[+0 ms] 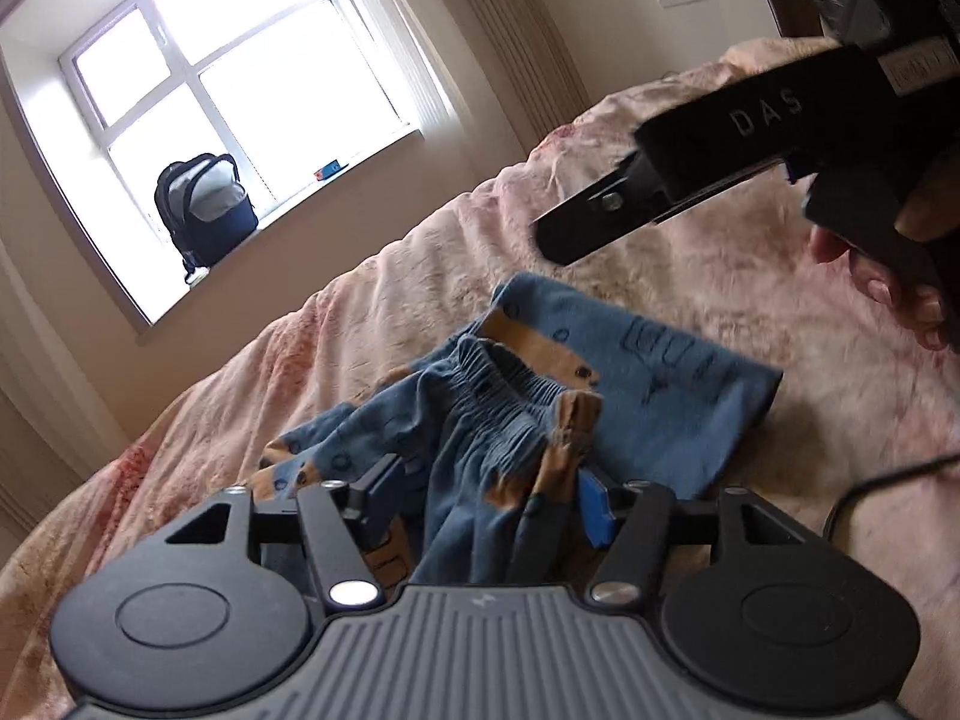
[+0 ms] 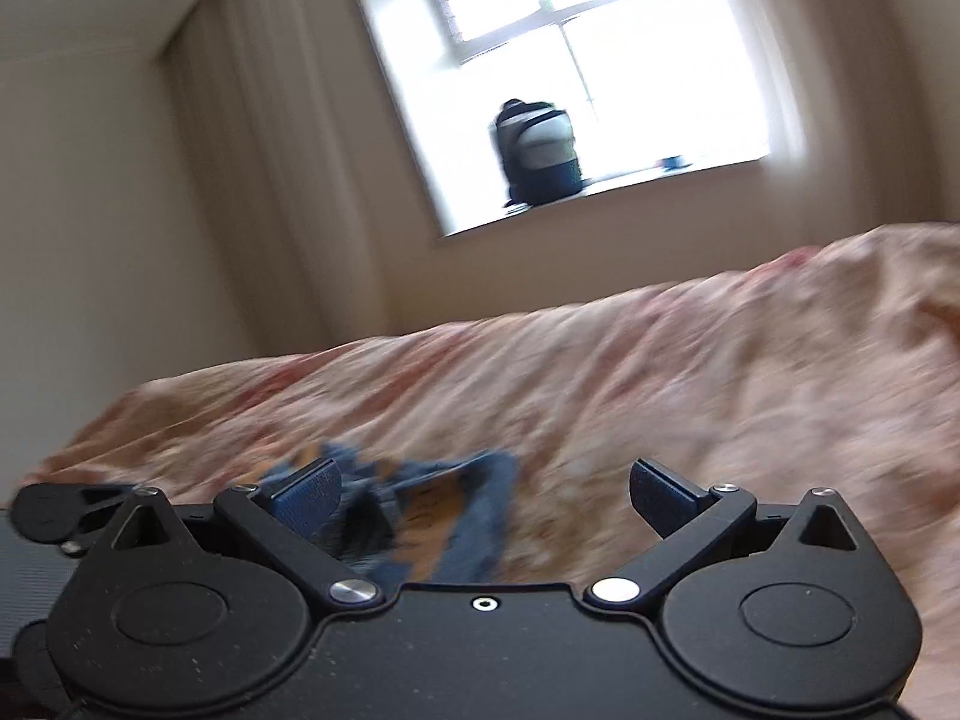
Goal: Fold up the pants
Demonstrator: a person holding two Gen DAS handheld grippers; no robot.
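Note:
The pants (image 1: 654, 396) are small, blue with orange-brown patches and a gathered elastic waistband. They lie on the pink fleece blanket (image 1: 690, 276), partly flat at the right and bunched toward me. My left gripper (image 1: 489, 504) stands open with the bunched waistband part hanging loosely between its fingers (image 1: 594, 510). My right gripper (image 1: 552, 240), black and held by a hand (image 1: 900, 294), hovers above and to the right of the pants. In the right wrist view my right gripper (image 2: 486, 495) is wide open, holding nothing, with the blurred pants (image 2: 432, 516) low beyond its left finger (image 2: 312, 489).
The blanket (image 2: 660, 360) covers a bed that fills the lower half of both views. A window with a dark backpack (image 1: 204, 204) on its sill is behind it, curtains on either side. A black cable (image 1: 864, 492) lies on the blanket at the right.

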